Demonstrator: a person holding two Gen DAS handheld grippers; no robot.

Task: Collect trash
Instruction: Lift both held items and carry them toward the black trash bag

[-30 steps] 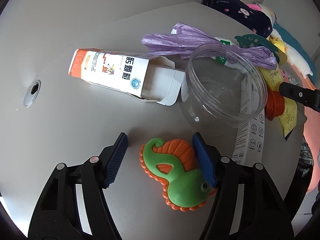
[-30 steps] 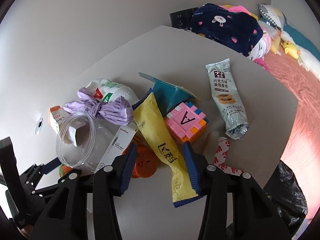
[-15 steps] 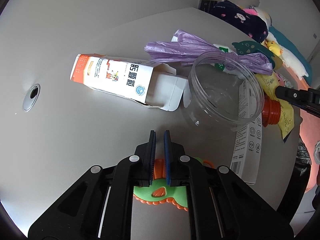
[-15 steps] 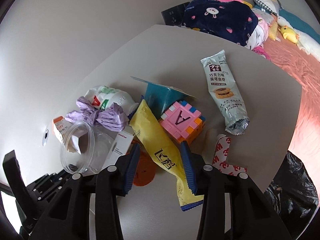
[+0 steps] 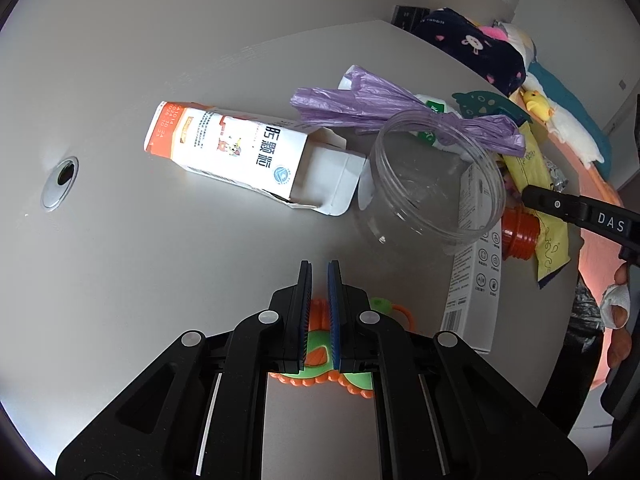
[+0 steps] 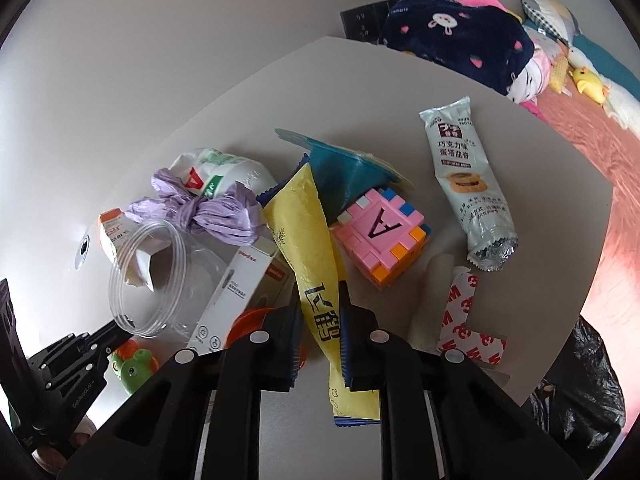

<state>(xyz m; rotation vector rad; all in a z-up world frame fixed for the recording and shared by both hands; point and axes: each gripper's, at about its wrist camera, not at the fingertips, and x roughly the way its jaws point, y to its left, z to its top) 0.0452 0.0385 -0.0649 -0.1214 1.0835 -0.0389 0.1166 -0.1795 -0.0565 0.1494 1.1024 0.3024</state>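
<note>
Nearly all of the clearing looks to be ahead: the table (image 6: 460,184) is covered with litter and nothing seems bagged yet.

At nine o'clock in the right wrist view lies the torn orange-and-white carton (image 5: 224,152), and beside it the empty clear jar (image 5: 432,184) on its side. The left gripper (image 5: 319,304) has its jaws drawn nearly together, and they seem to pinch the green-and-orange toy (image 5: 320,360) at six o'clock in its own view, though the fingers hide the contact. A toy is hardly trash, so I'd guess it is being moved aside.

Above the jar, toward eleven o'clock, sits the knotted purple bag (image 6: 216,212). At centre, the right gripper (image 6: 320,320) has just been closing and now pinches the yellow wrapper (image 6: 308,240), which runs up from six o'clock toward twelve. Further right, the pink letter cube (image 6: 380,236) sits just past centre, the grey snack packet (image 6: 468,184) lies at two o'clock, and the red-and-white strip (image 6: 460,320) lies at four.

The black trash bag (image 6: 580,392) hangs off the table edge at four o'clock, likely the wrapper's destination.
</note>
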